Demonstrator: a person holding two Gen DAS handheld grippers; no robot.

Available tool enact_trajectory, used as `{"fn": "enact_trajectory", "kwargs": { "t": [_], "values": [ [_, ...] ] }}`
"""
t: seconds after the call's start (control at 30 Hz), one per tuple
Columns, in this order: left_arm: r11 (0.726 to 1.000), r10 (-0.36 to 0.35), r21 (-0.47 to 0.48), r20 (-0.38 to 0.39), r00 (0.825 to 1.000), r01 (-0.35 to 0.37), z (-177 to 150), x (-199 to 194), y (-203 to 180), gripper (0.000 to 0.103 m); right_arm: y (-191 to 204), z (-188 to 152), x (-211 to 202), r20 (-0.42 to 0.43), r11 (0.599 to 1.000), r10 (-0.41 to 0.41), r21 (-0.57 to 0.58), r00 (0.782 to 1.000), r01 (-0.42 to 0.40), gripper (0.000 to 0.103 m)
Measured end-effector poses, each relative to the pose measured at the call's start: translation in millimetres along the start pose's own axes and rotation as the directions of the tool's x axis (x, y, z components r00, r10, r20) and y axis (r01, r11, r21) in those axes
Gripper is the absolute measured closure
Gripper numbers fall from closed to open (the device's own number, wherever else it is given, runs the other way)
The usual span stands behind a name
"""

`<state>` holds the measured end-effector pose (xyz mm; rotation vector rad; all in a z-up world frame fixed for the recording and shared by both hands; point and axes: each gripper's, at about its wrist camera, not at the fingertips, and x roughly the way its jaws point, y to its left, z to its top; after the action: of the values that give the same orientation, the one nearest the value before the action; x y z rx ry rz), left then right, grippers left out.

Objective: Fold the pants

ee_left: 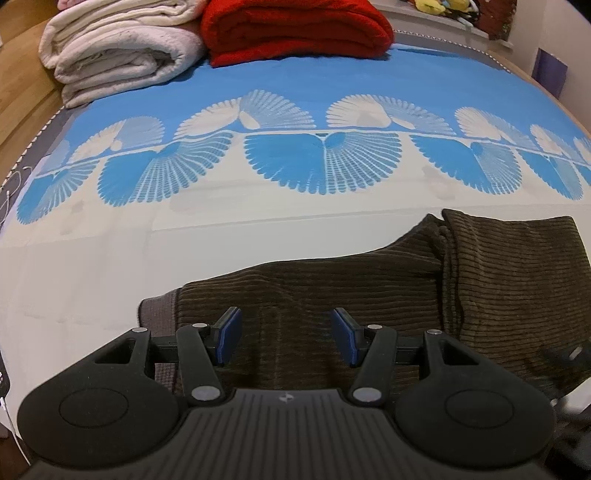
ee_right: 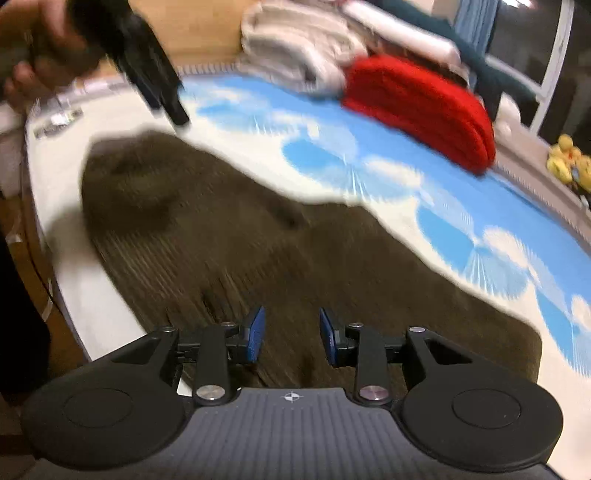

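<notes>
both grippers hover open above brown corduroy pants on the bed

the left gripper points steeply down over the brown corduroy pants, its blue pads set well apart with nothing between them, only the ribbed cloth below. the right gripper is tilted down over the same pants; its jaws stand at a moderate gap and hold nothing. the right wrist view is smeared with motion blur. in that view a hand at the upper left grips the dark body of the other tool, whose fingers reach down toward the far end of the pants.

no readable writing shows; each gripper body bears only a small round cross mark.

the pants lie spread on a bedspread that is blue with white fan shapes at the far side and plain pale near the camera. in the left wrist view one part of the pants is folded over at the right. at the far edge of the bed sit a folded red blanket and a stack of folded cream blankets, well apart from the pants. a yellow plush toy sits at the right edge of the right wrist view.
</notes>
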<state>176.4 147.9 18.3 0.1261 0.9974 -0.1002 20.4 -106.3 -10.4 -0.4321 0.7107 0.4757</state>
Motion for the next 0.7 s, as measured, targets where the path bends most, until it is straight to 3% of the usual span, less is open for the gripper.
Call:
{"fn": "enact_trajectory", "kwargs": {
  "t": [0.07,0.17,0.27,0.37,0.43,0.5,0.6,0.7],
  "values": [
    [1.000,-0.011,0.002,-0.003,1.000,0.011,1.6,1.2,-5.6,0.044,7.9,-14.3,15.3,-0.120,0.993,0.105,-0.048,0.987,-0.111,0.073],
    [0.999,-0.046,0.017,-0.016,0.999,0.046,3.6,4.9,-15.2,0.044,10.0,-17.5,-1.4,-0.093,0.984,0.136,-0.106,0.986,-0.145,0.075],
    [0.990,-0.133,0.041,-0.071,0.989,0.136,3.2,15.0,-31.9,0.044,-13.8,-17.7,-23.8,-0.044,0.984,0.176,0.019,0.983,-0.175,0.076],
    [0.969,-0.224,0.073,-0.127,0.966,0.235,0.5,22.4,-55.4,0.044,-42.7,-26.4,-43.7,-0.006,0.988,0.077,0.136,0.997,-0.075,0.072],
    [0.952,-0.265,0.115,-0.155,0.952,0.284,-4.2,25.8,-75.3,0.044,-68.6,-36.2,-49.3,-0.003,0.969,-0.007,0.247,1.000,0.007,0.064],
    [0.940,-0.275,0.155,-0.178,0.945,0.303,-10.3,30.6,-94.7,0.043,-96.8,-50.0,-55.9,-0.030,0.918,-0.109,0.379,0.994,0.112,0.057],
    [0.936,-0.238,0.220,-0.180,0.954,0.275,-18.3,37.8,-119.3,0.043,-128.8,-73.5,-60.1,-0.123,0.822,-0.204,0.518,0.971,0.239,0.051],
    [0.924,-0.219,0.266,-0.223,0.950,0.275,-28.8,47.3,-135.2,0.044,-149.7,-97.7,-57.6,-0.216,0.733,-0.201,0.614,0.955,0.293,0.048]
  ]
}}
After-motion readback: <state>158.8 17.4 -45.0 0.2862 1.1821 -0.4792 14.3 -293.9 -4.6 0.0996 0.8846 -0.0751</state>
